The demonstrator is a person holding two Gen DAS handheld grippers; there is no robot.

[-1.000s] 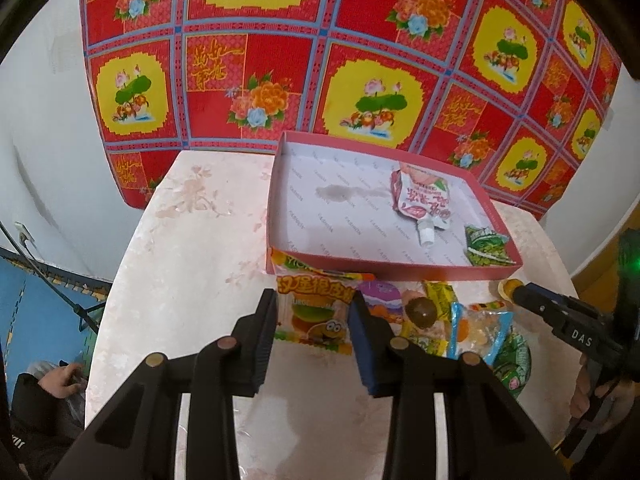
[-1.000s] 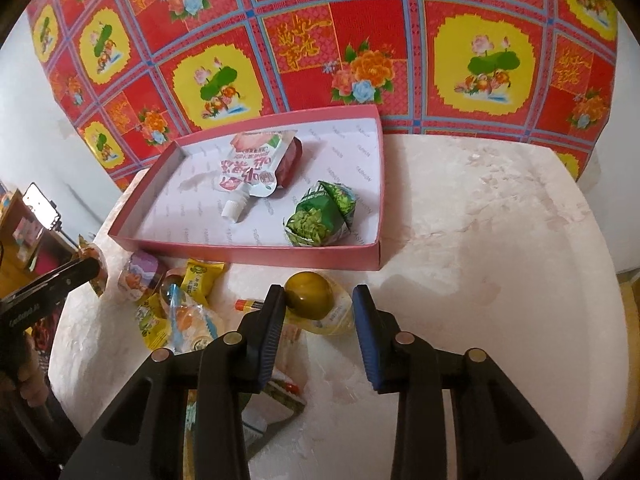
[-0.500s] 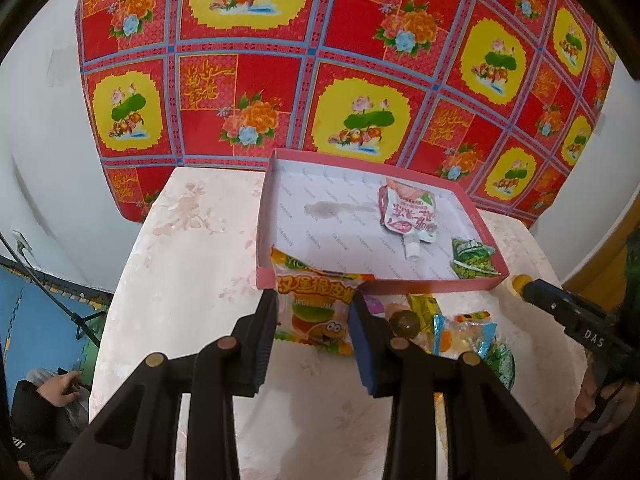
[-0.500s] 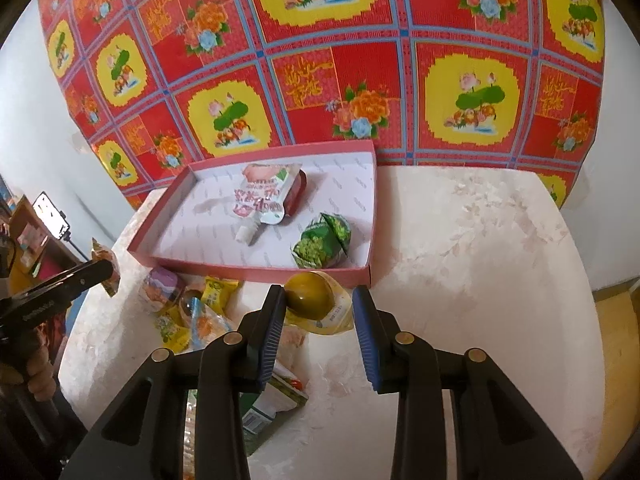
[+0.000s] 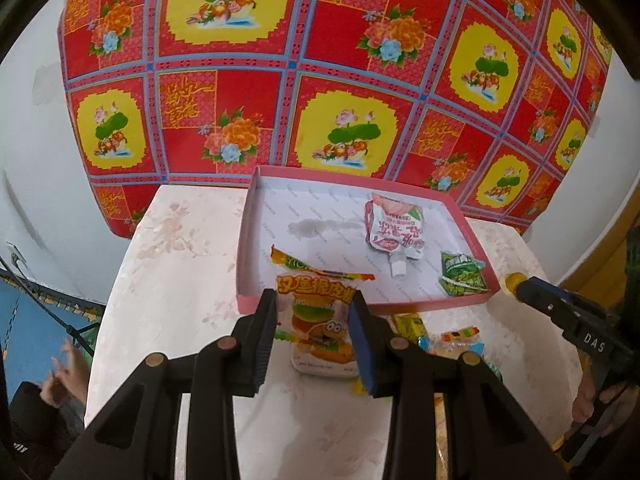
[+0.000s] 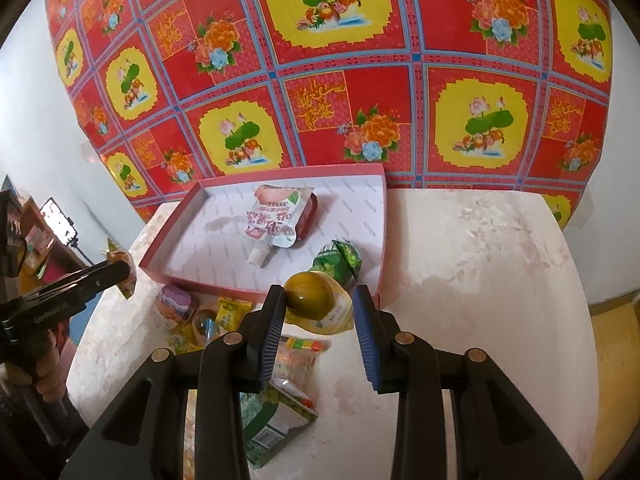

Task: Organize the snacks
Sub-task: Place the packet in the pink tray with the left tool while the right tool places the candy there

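Burger-print packet (image 5: 320,320) now above marble tabletop (image 5: 172,280)

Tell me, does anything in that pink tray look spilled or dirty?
Yes. The pink tray has a greyish smear on its white floor, left of the spouted pouch; it looks like a wet patch or stain.

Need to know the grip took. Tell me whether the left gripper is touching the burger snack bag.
Touching. In the left wrist view, both fingers of the left gripper press the sides of the burger snack bag, its top reaching over the red tray's near rim.
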